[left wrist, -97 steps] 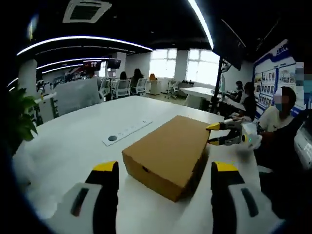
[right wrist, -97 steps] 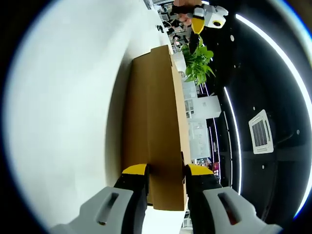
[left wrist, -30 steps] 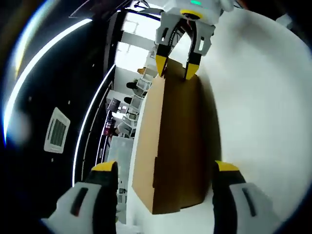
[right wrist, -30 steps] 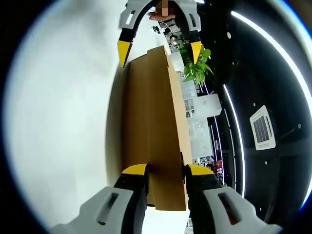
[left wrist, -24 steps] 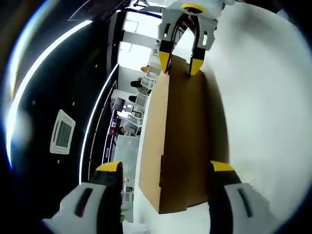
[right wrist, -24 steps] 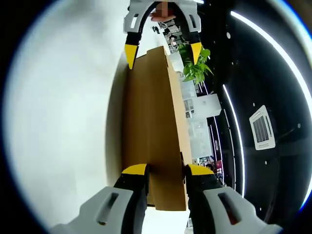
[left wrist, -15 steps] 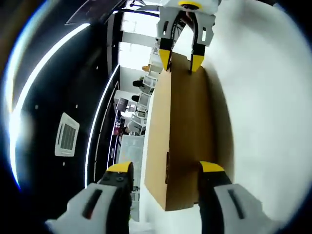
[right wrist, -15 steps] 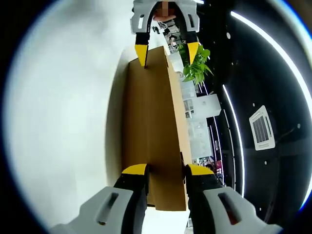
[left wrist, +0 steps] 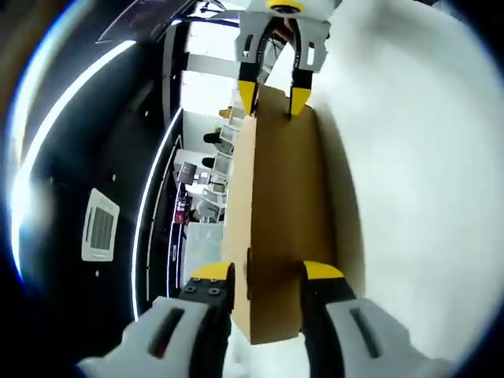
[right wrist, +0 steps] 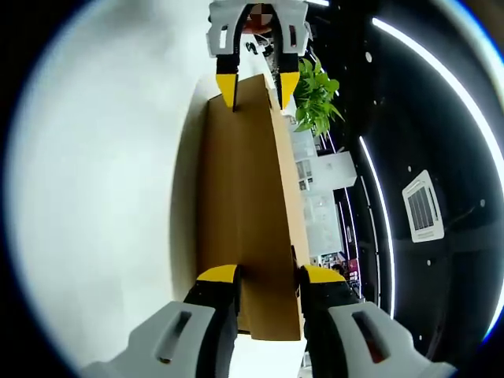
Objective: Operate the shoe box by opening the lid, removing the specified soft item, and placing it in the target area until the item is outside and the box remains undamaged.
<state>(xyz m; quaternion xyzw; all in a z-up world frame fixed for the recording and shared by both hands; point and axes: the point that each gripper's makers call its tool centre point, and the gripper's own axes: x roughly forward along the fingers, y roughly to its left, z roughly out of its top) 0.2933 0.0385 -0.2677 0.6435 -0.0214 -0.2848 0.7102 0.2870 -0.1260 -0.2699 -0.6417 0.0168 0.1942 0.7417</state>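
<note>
The brown cardboard shoe box [left wrist: 279, 228] lies shut on the white table [left wrist: 417, 197], and both views are rolled sideways. My left gripper [left wrist: 266, 276] has its yellow-tipped jaws pressed against the near end of the box, shut on it. At the far end my right gripper [left wrist: 272, 94] pinches the box. In the right gripper view the shoe box [right wrist: 244, 205] runs away from my right gripper [right wrist: 268, 276], which is shut on its near end; the left gripper [right wrist: 257, 85] clamps the far end. The lid is closed, so the inside is hidden.
White table [right wrist: 102, 197] surface spreads along one long side of the box. A green potted plant [right wrist: 319, 106] stands beyond the far end. Office chairs and seated people [left wrist: 213, 142] sit far off near bright windows. Ceiling light strips curve overhead.
My left gripper has rolled sideways, moved up to the box's end, and its jaws have narrowed from wide apart onto the box. The right gripper has kept its hold.
</note>
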